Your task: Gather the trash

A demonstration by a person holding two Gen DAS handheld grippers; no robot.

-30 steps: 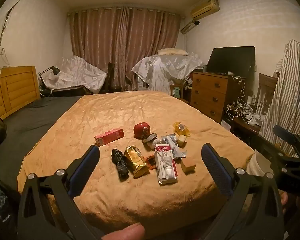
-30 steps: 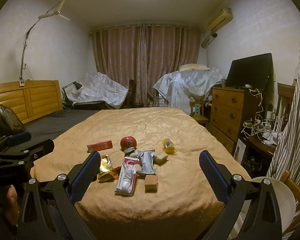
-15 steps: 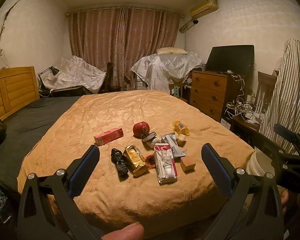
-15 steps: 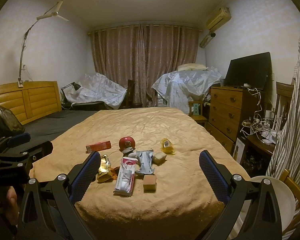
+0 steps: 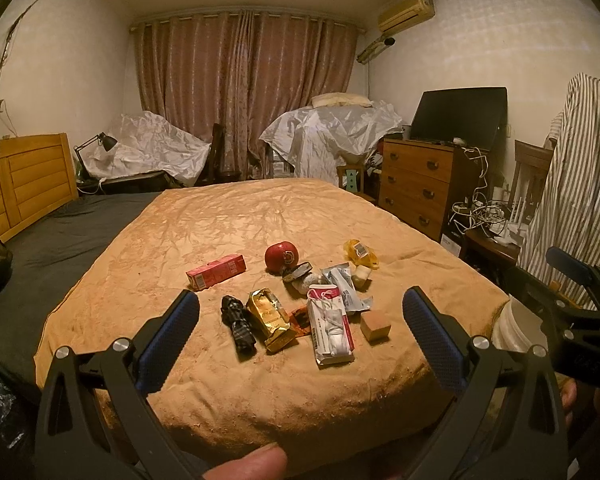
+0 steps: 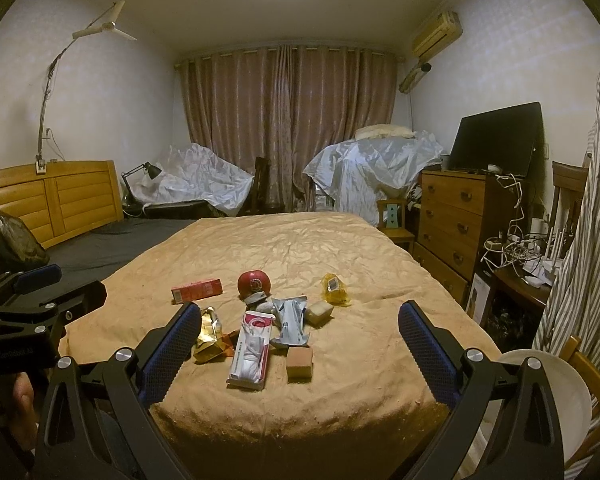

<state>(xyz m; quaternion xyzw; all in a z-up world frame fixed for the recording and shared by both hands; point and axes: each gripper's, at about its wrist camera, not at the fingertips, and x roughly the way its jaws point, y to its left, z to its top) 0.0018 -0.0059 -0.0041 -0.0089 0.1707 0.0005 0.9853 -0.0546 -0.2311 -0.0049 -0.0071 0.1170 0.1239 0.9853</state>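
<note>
Change: both views barely shifted over the last second.
Left gripper: wide, empty.
Right gripper: wide, empty.
Trash: untouched on bedspread, nearest the white packet.

Free room vs. obstacles. Bedspread bare behind and left of trash cluster, and along near edge. Cluster packed: items touch or overlap; pink carton lies apart, left. Dresser, cables and white bucket crowd bed's right side. Both grippers' jaws spread wide, nothing between.
</note>
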